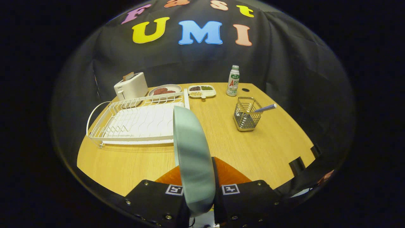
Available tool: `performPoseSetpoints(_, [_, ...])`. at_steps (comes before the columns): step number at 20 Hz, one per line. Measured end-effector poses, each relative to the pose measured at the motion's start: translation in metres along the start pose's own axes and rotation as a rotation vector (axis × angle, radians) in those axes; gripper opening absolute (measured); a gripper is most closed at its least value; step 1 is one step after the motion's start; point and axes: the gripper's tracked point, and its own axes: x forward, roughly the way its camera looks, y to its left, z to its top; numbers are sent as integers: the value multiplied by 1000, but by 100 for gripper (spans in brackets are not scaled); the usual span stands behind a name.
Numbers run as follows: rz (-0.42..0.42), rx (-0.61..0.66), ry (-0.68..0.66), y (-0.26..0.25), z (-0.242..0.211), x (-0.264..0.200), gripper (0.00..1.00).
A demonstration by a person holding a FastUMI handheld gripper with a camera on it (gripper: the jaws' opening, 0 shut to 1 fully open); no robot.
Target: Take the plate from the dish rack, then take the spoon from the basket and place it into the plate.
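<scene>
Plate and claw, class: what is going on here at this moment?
A person's hand-held claw is shut on the plate, held on edge between its two fingers above the table. The plate is out of the dish rack, which lies just beyond it to one side. The spoon is not yet taken: it stands in the basket farther off on the other side, its handle leaning out. So the plate step looks done and the spoon step remains.

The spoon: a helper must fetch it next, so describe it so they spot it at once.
Right of the white dish rack on the wooden table stands a wire basket. The spoon leans out of it, its blue-and-white striped handle alone rising above the rim.
</scene>
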Motion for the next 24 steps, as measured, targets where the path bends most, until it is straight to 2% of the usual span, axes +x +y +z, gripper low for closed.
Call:
performPoseSetpoints(3, [50,39,54,4,-17,8,28])
performPoseSetpoints(12, [339,290,203,54,-48,19,29])
performPoseSetpoints(17, [434,372,294,78,-59,27,29])
performPoseSetpoints(20, [431,366,331,80,-68,33,31])
performPoseSetpoints(22, [426,364,336,77,-70,35,38])
performPoseSetpoints(24, [381,334,332,67,-71,37,43])
